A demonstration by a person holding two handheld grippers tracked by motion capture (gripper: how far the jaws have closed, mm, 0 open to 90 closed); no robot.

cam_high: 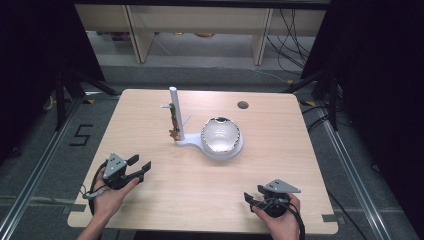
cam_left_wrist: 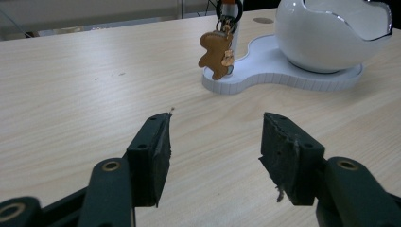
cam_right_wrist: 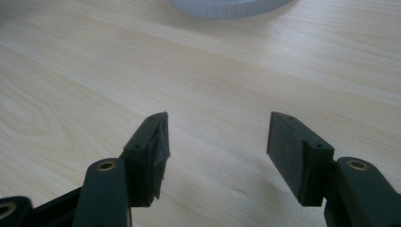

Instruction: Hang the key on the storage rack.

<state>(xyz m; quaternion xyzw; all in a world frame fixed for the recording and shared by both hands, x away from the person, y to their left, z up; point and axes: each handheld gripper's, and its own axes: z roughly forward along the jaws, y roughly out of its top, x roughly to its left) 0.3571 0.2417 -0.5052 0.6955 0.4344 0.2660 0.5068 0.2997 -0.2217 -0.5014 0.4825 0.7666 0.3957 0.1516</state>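
- The left gripper (cam_high: 141,168) is low over the near left part of the surface (cam_high: 150,125); its jaws stand wide apart and nothing is between them. In the left gripper view they point toward the stand, so I judge this hand is lining up for a reach.
- The right gripper (cam_high: 254,197) is near the front edge on the right side — jaws wide too, empty, with bare wood under them.
- The brown bear-shaped key charm (cam_left_wrist: 216,54) hangs from a dark ring on the white post (cam_high: 175,112), so it dangles freely just above the base and does not lie on the surface. Hanging like this, it is easy to take from the side.
- The post rises from a flat white base (cam_left_wrist: 283,71), which also carries a round white bowl (cam_high: 220,135) with a shiny inside — the bowl looks like a place for small things.
- The stand sits in the middle of the surface, well apart from both grippers.
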